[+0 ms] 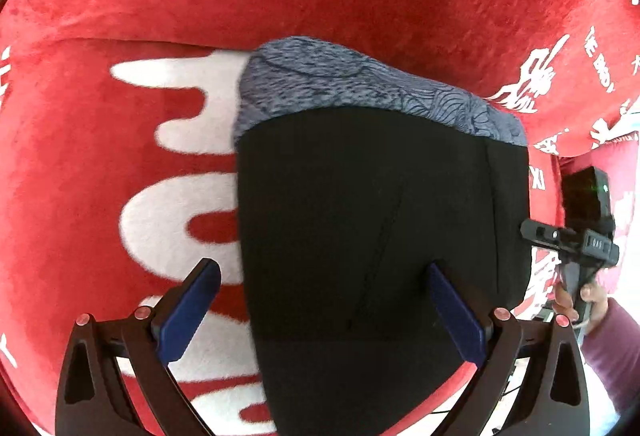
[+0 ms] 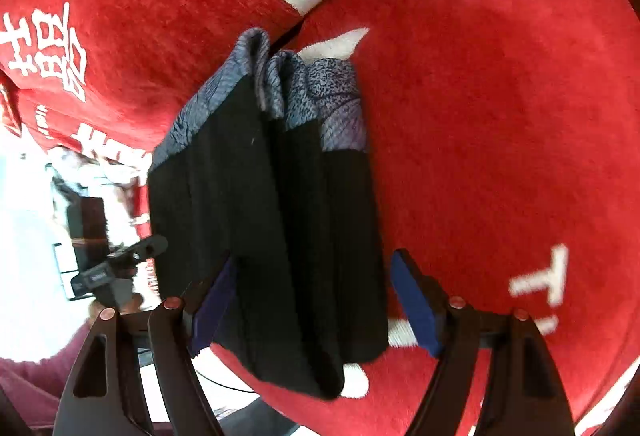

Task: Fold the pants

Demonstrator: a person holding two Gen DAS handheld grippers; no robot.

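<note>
On a red plush blanket with white lettering (image 1: pixel 120 140), black pants with a grey patterned waistband (image 1: pixel 380 204) are laid out as a compact folded stack, the waistband at the far end. Seen from the right wrist view, several layers (image 2: pixel 280 216) are stacked side by side, with the near end hanging slightly over the blanket's edge. The left gripper (image 1: pixel 324 312) is held over the near part of the stack with its blue-padded jaws spread wide, nothing being pinched; one finger is over the cloth, the other over the blanket. The right gripper (image 2: pixel 312 300) is likewise held with jaws spread, straddling the near end of the stack, and no cloth is clamped.

The fold is judged nearly complete. Trouble could be caused if a pad is dragged across the top layer, by which the stack would be skewed or opened. The overhanging near end could also be pulled down off the edge if only one layer is caught.
</note>
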